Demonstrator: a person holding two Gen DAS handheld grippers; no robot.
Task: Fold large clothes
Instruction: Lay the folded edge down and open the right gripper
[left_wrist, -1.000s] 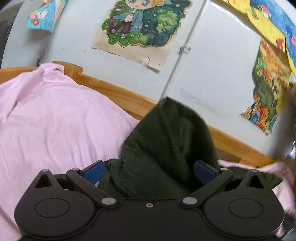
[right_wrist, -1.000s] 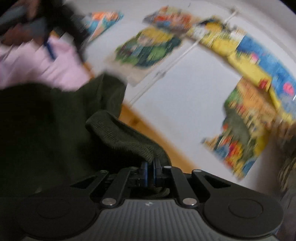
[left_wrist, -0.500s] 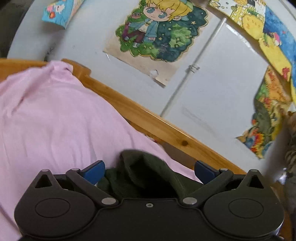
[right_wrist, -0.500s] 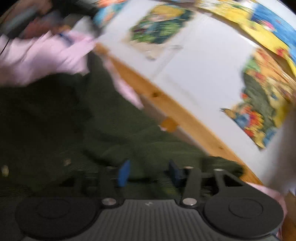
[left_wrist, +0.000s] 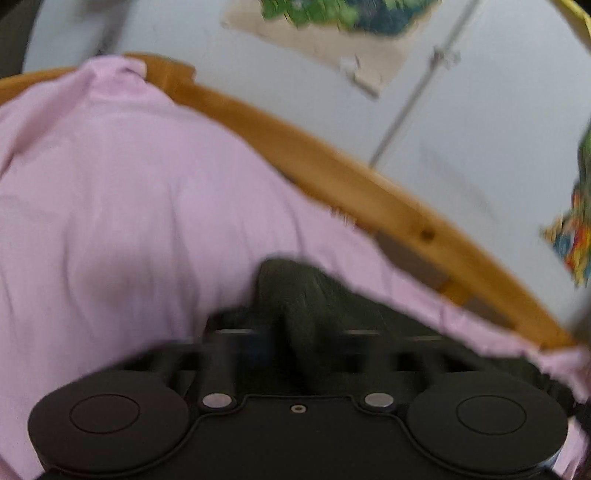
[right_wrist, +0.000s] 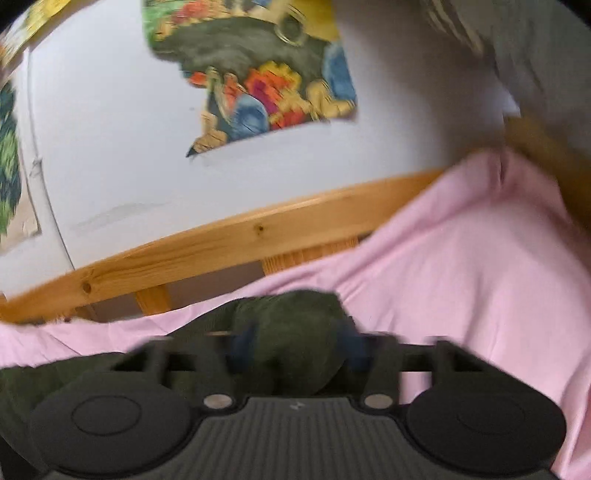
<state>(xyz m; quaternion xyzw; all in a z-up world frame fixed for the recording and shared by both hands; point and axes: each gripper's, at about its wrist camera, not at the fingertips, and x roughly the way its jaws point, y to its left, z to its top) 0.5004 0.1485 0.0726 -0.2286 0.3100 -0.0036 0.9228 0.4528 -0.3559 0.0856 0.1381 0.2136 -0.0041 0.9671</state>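
Left wrist: blurred tongs (left_wrist: 295, 343) (fingertips indistinct) pinch green garment (left_wrist: 295, 291).

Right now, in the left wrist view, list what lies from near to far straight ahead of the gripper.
Left gripper → dark green garment → pink sheet → wooden rail → white wall.

left fingers (left_wrist: 236, 354) — now clamped on garment (left_wrist: 295, 295)
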